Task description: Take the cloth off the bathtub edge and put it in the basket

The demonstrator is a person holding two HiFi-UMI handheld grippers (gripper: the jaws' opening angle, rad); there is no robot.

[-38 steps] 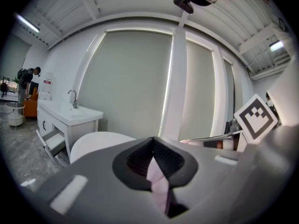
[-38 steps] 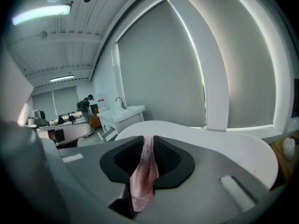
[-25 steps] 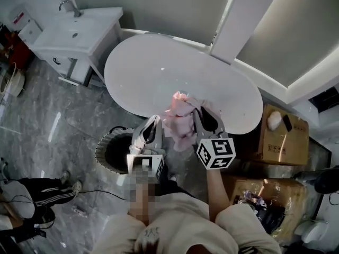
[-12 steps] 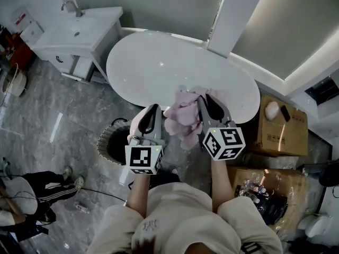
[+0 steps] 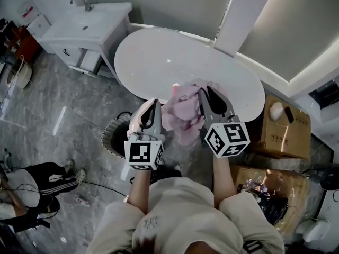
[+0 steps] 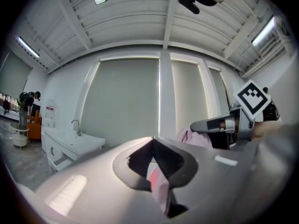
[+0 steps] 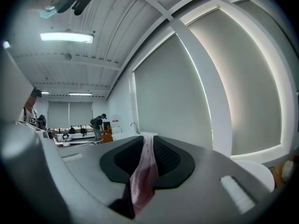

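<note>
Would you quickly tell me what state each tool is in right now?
Left tool: closed on the pink cloth.
Right tool: closed on the same cloth.

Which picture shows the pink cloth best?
The head view: the whole pink cloth hangs between the left gripper and the right gripper. Each gripper view shows mainly a pinched strip between its own jaws.

Left gripper (image 5: 154,106) and right gripper (image 5: 204,92) held out level, side by side.
Both forearms reach forward from the body; each gripper's jaws stand nearly together, pinching a fold of the pink cloth (image 5: 183,112) stretched between them.
</note>
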